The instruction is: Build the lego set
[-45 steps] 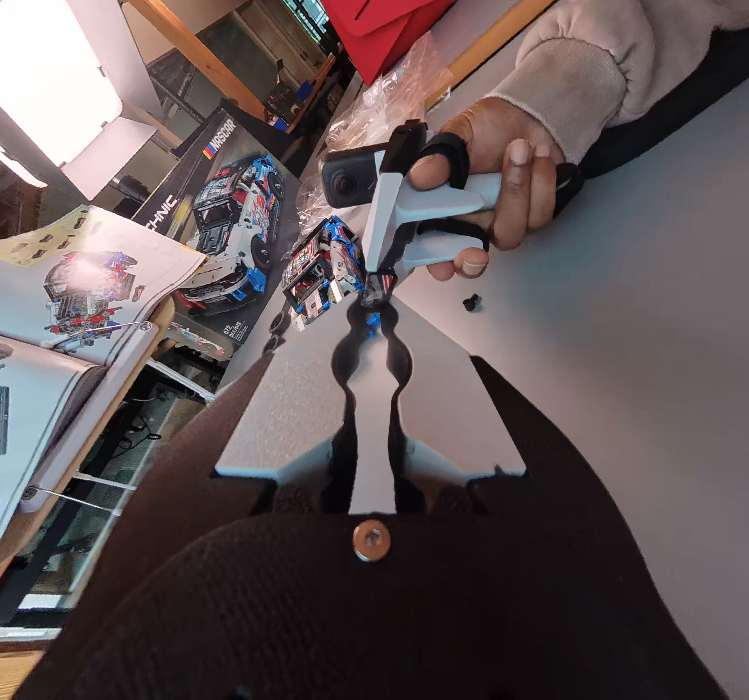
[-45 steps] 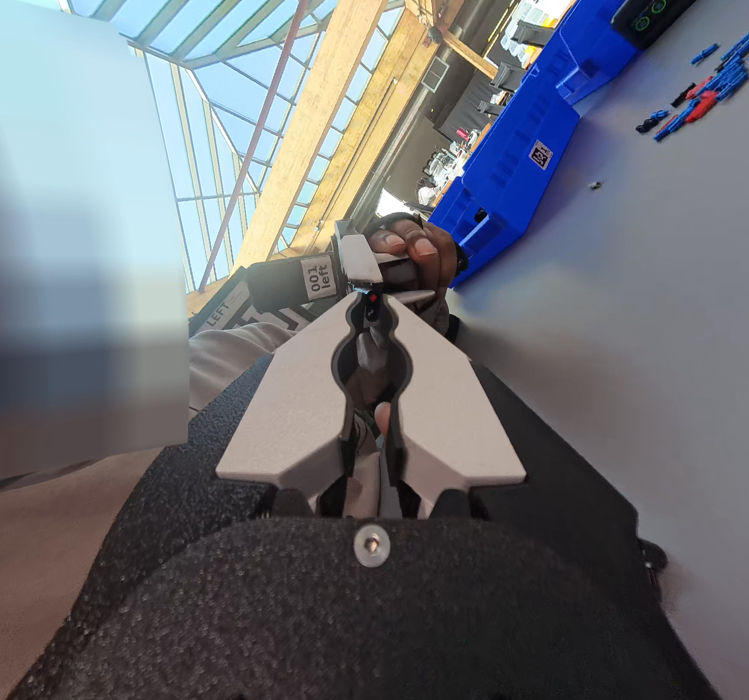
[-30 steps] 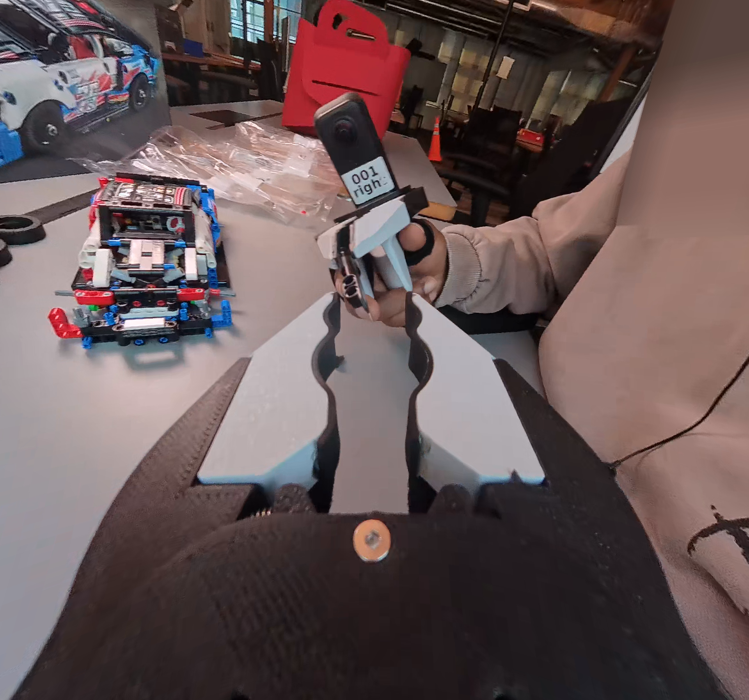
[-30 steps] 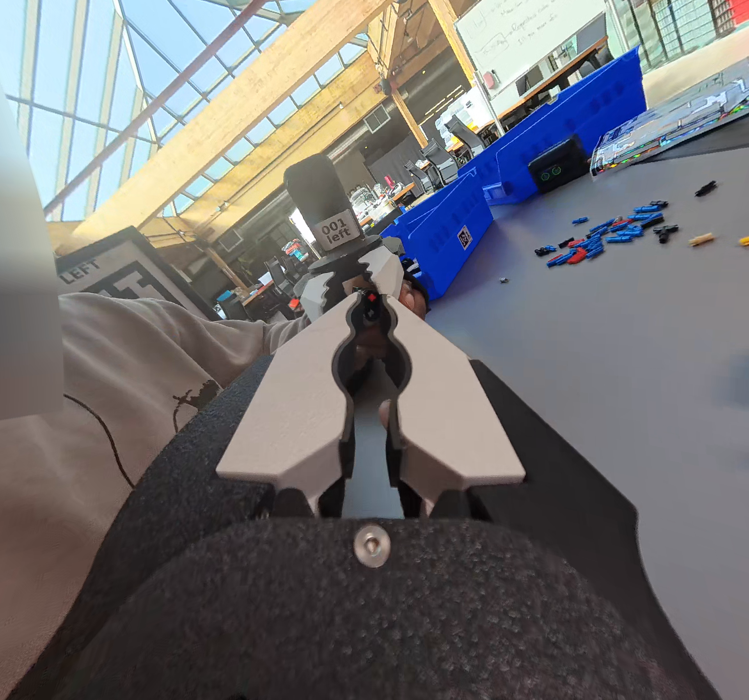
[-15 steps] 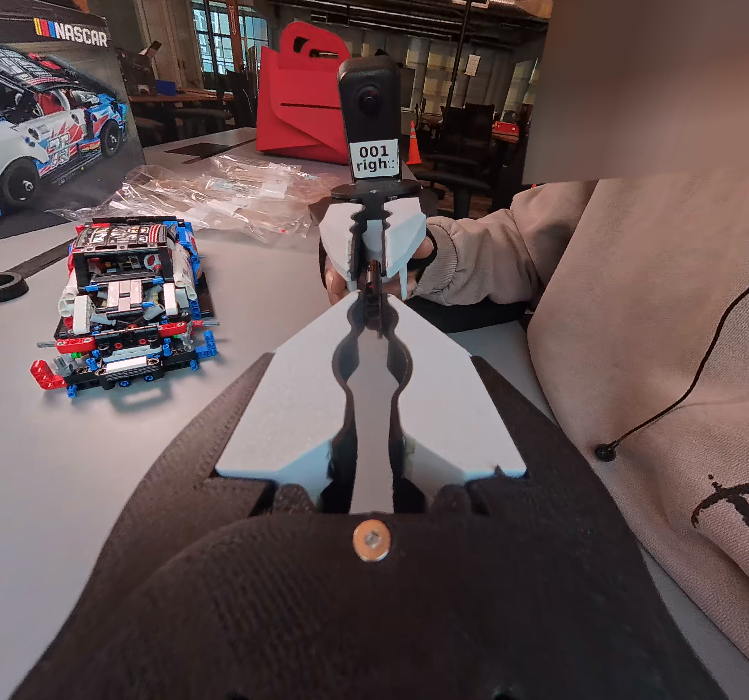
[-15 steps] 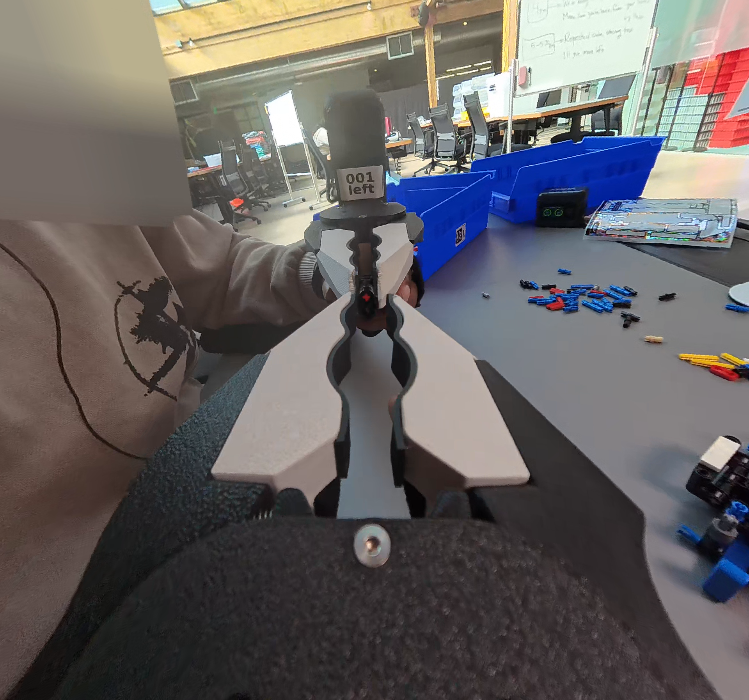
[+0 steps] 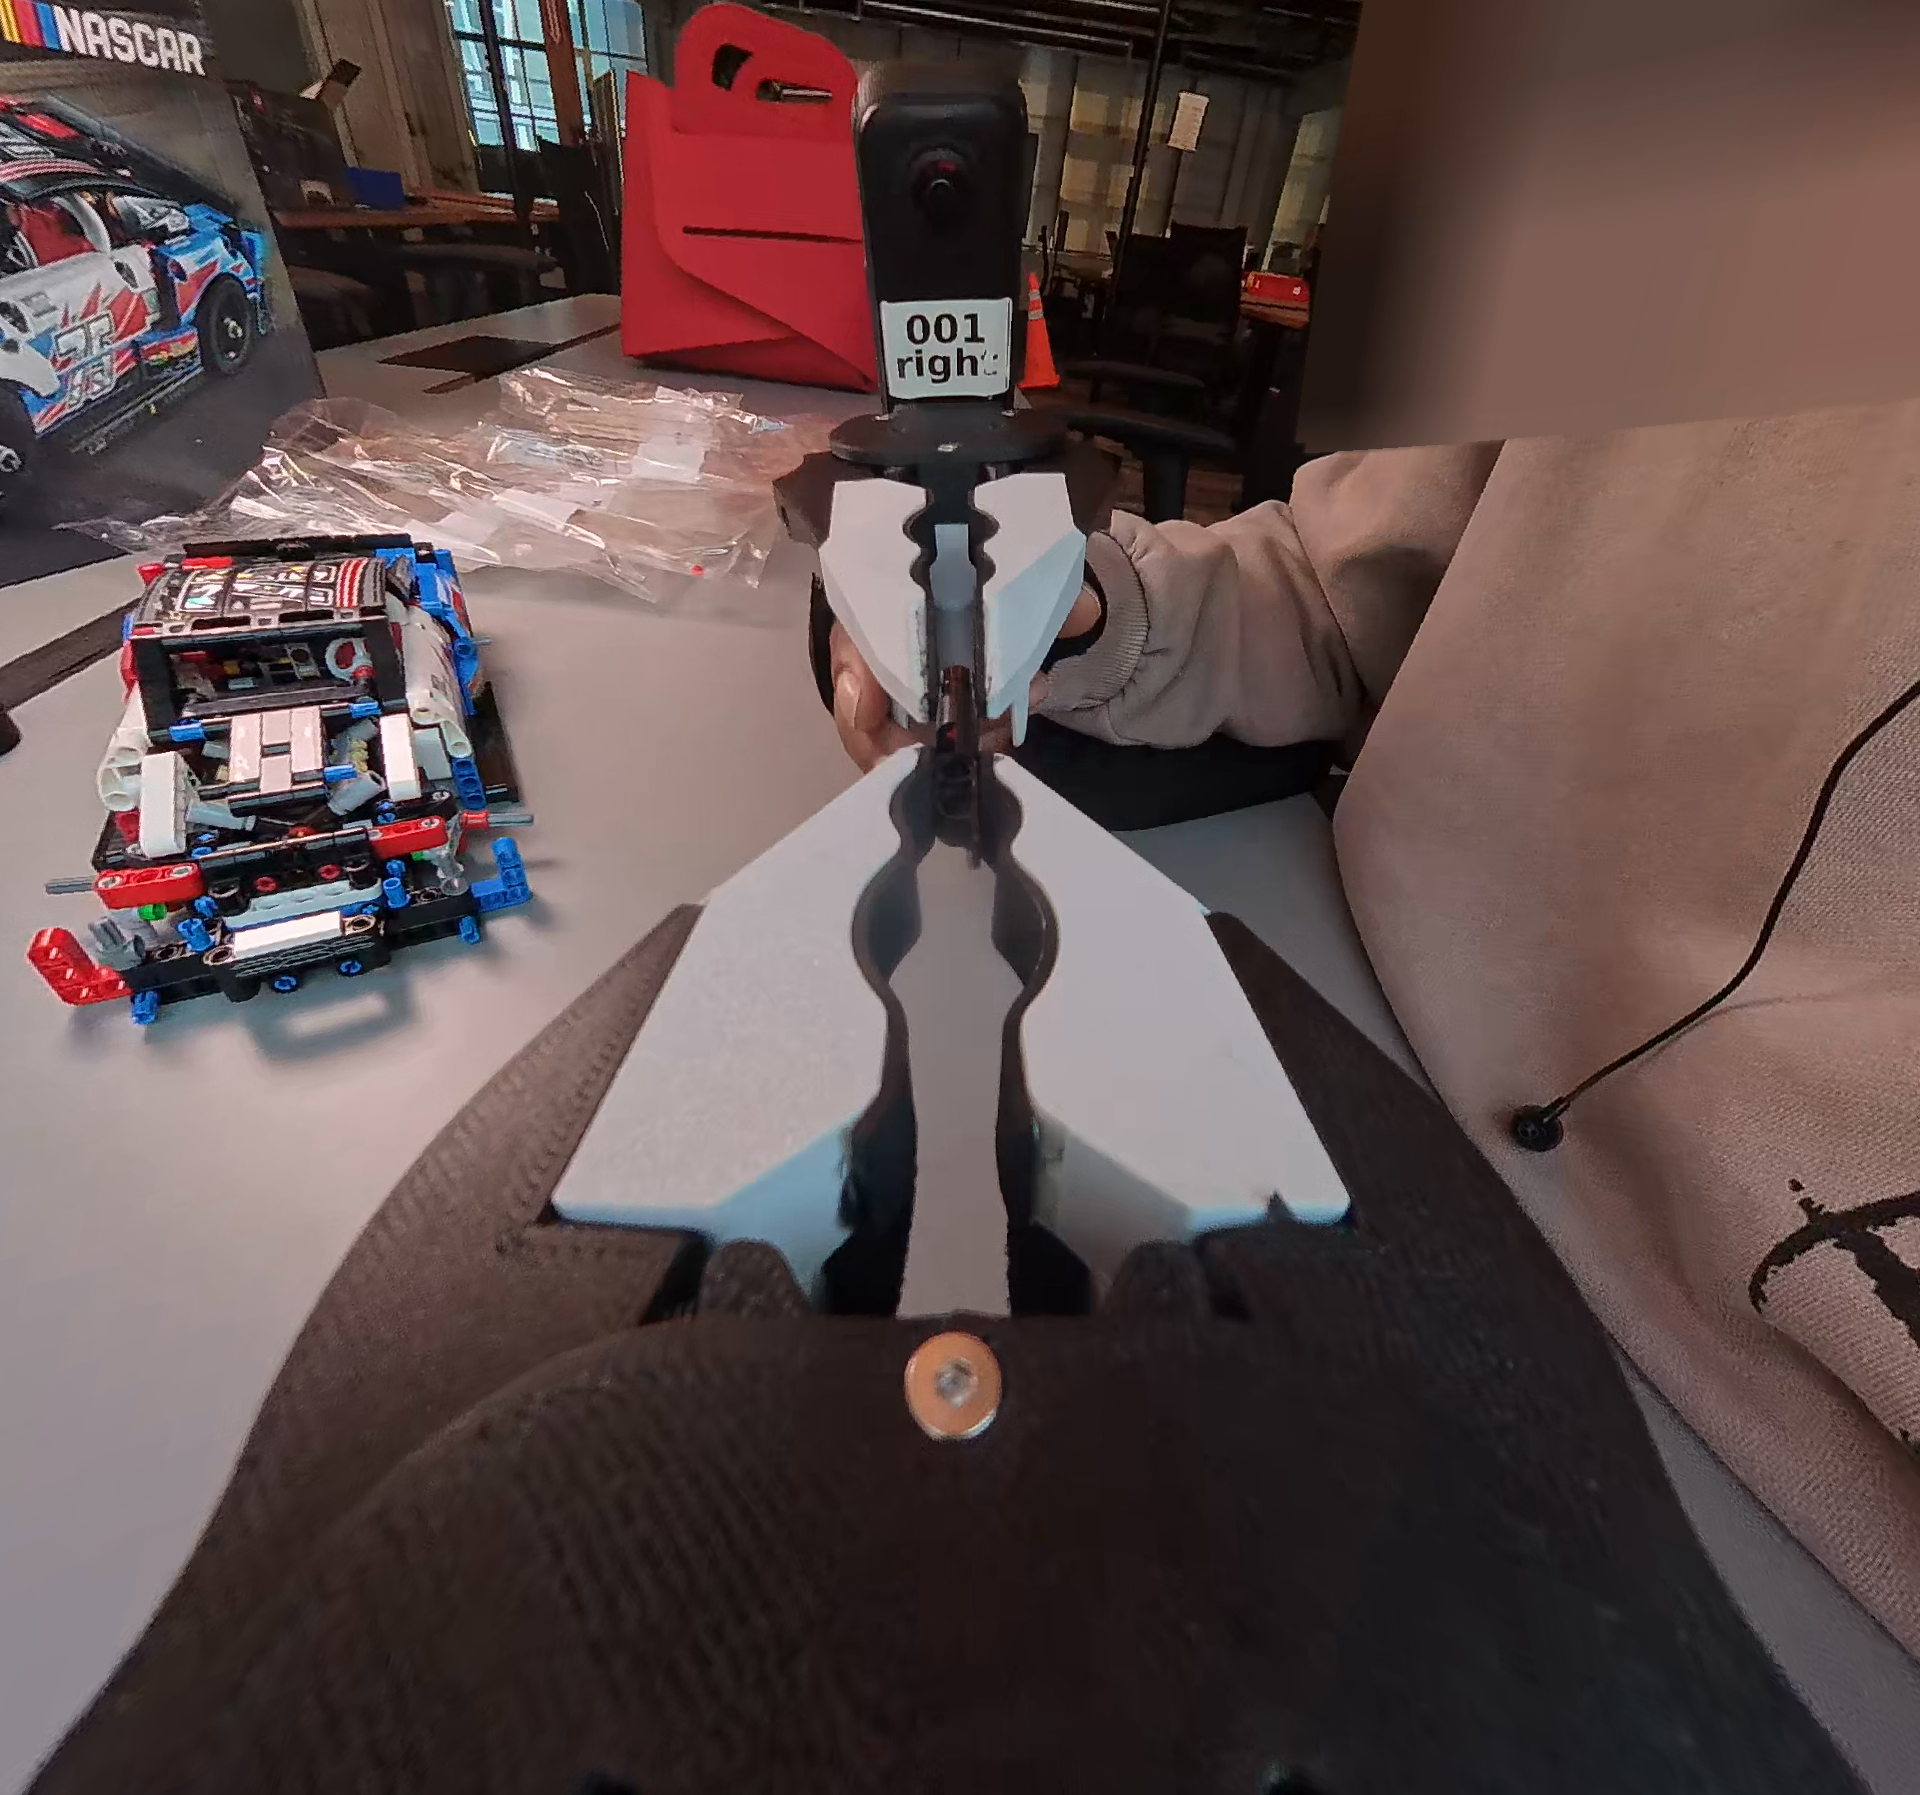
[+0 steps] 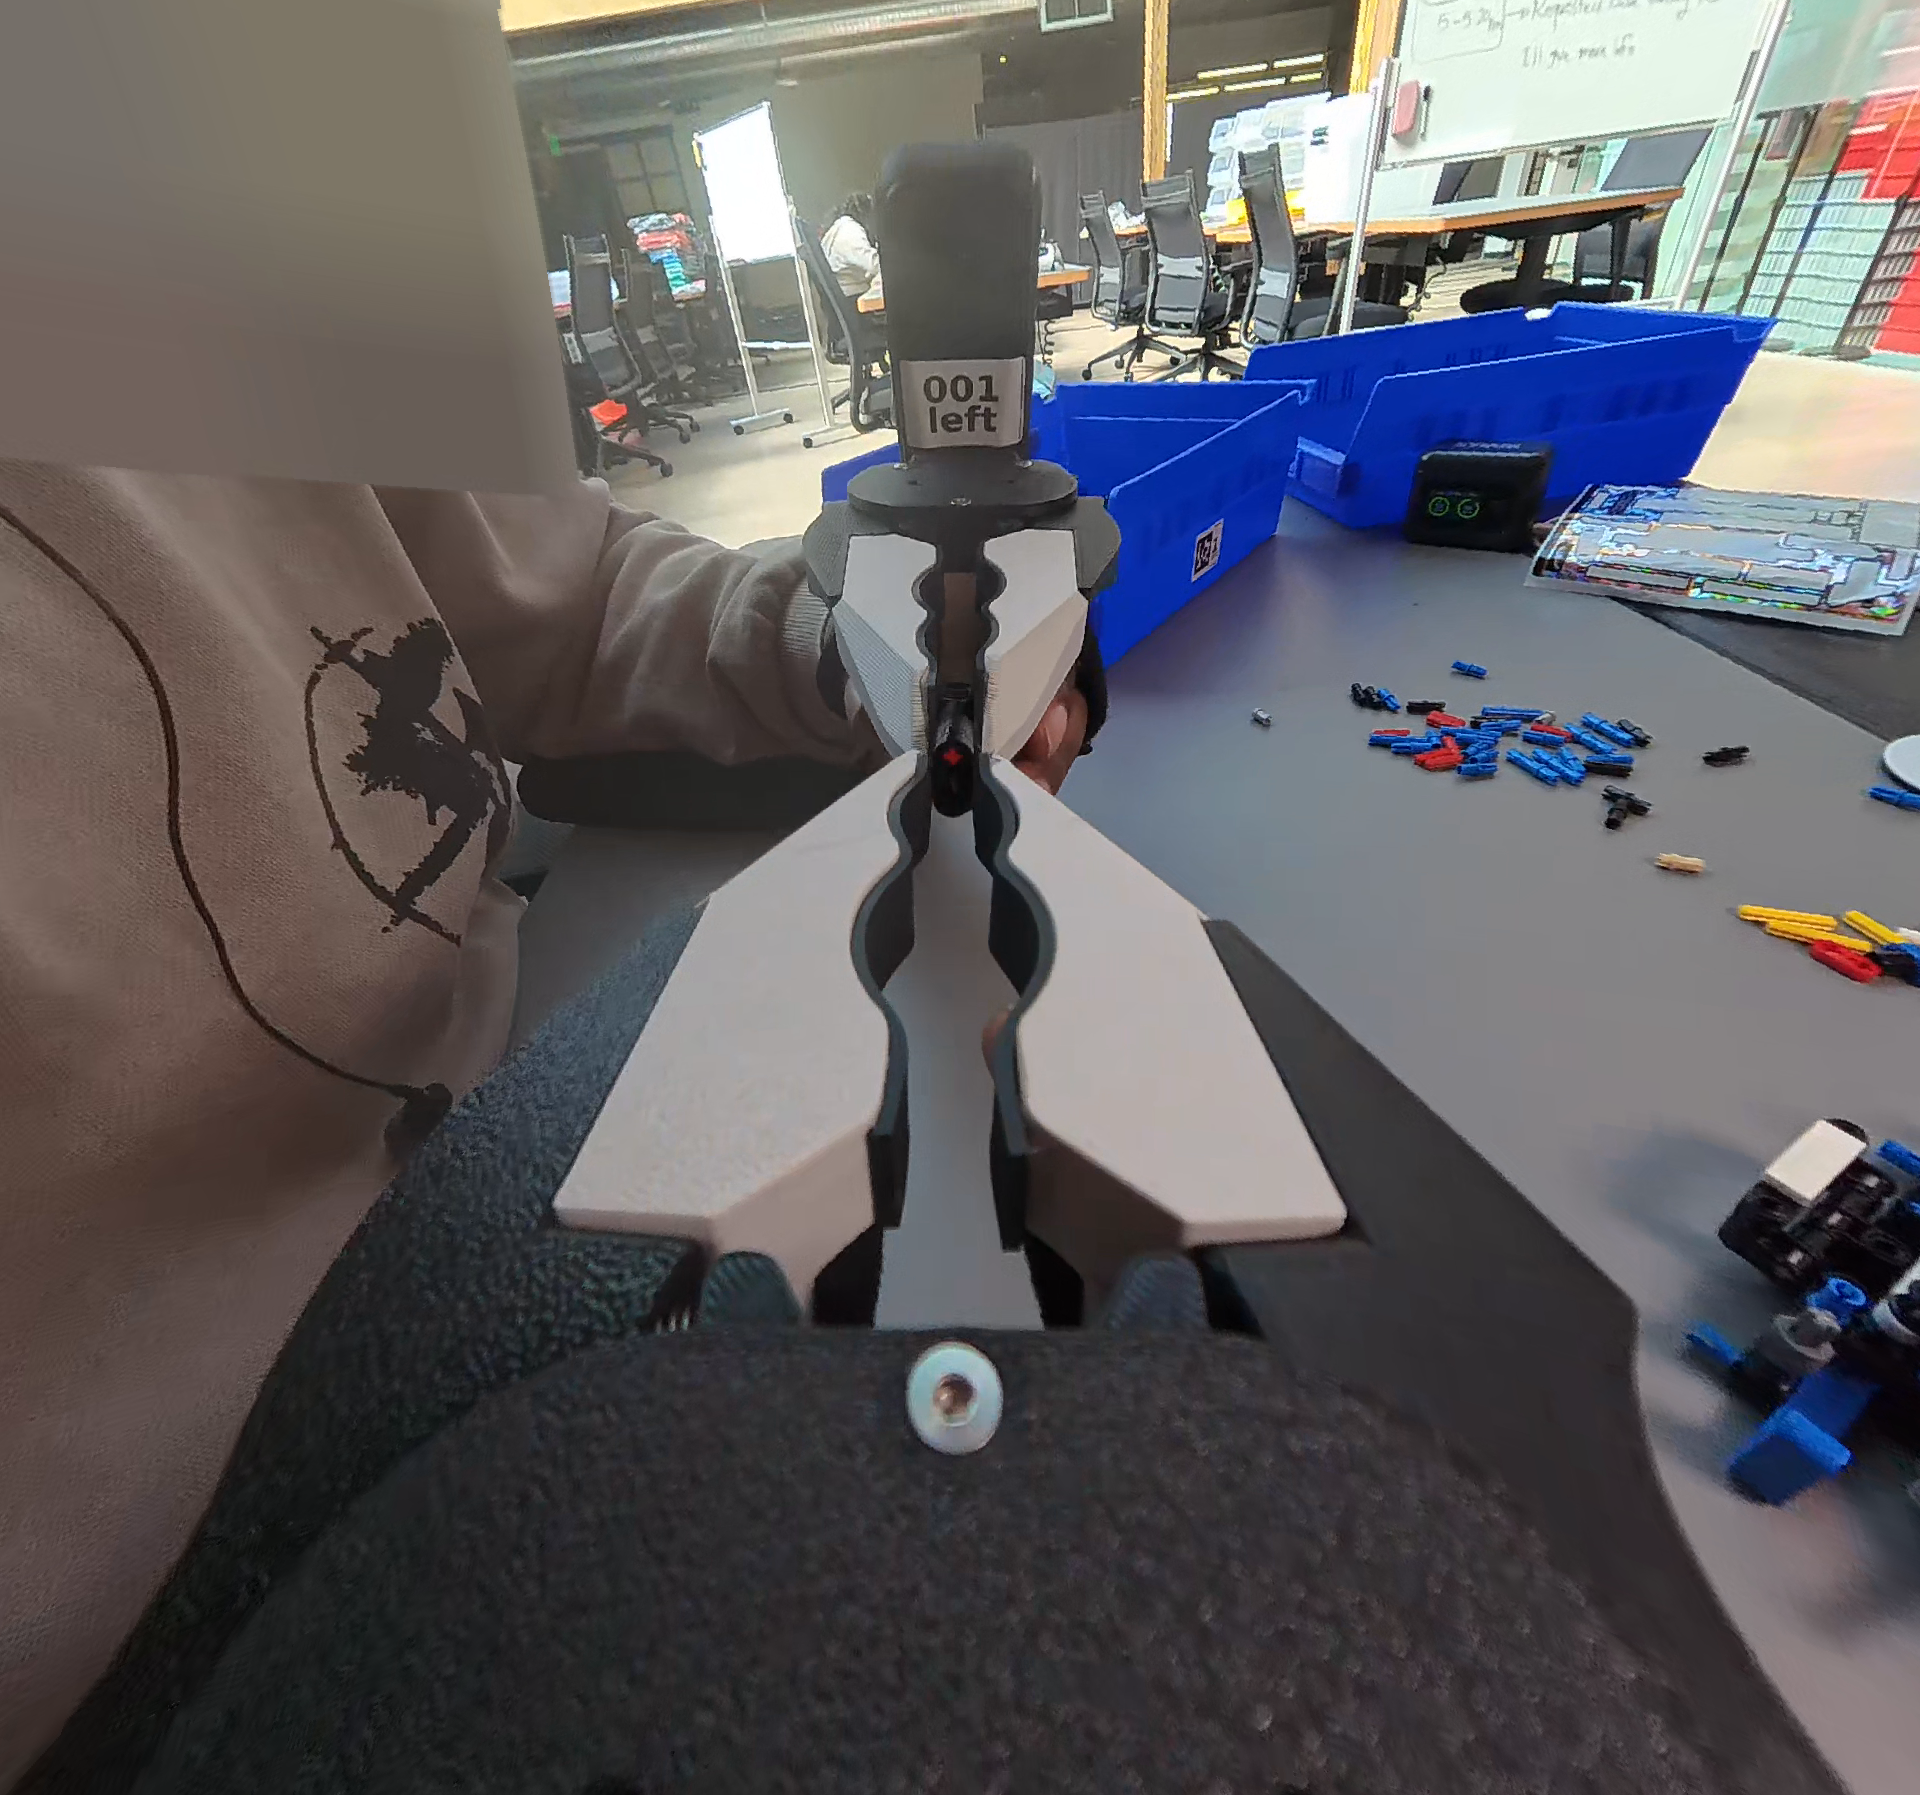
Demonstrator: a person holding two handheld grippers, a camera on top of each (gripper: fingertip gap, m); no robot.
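The two grippers now face each other tip to tip above the grey table (image 7: pixel 665 706), squarer and closer than half a second ago, when they were already lined up; a second and a half ago both views were tilted hard over. The left gripper (image 7: pixel 954 779) has its fingers nearly together, pinched on a small black lego piece (image 7: pixel 951 789) whose far end sits between the tips of the right gripper (image 7: pixel 961 696) opposite. From the right wrist view, the right gripper (image 8: pixel 951 784) is likewise almost closed on the same black piece, here showing a red mark on its end (image 8: pixel 951 758), with the left gripper (image 8: pixel 956 696) meeting it from beyond. Which gripper bears the load cannot be told. The part-built car (image 7: pixel 281 758) sits on the table to the left of the left gripper, well apart, where it sat half a second ago. Loose blue, red and black pins (image 8: pixel 1507 737) lie scattered by the blue bins (image 8: pixel 1174 488).
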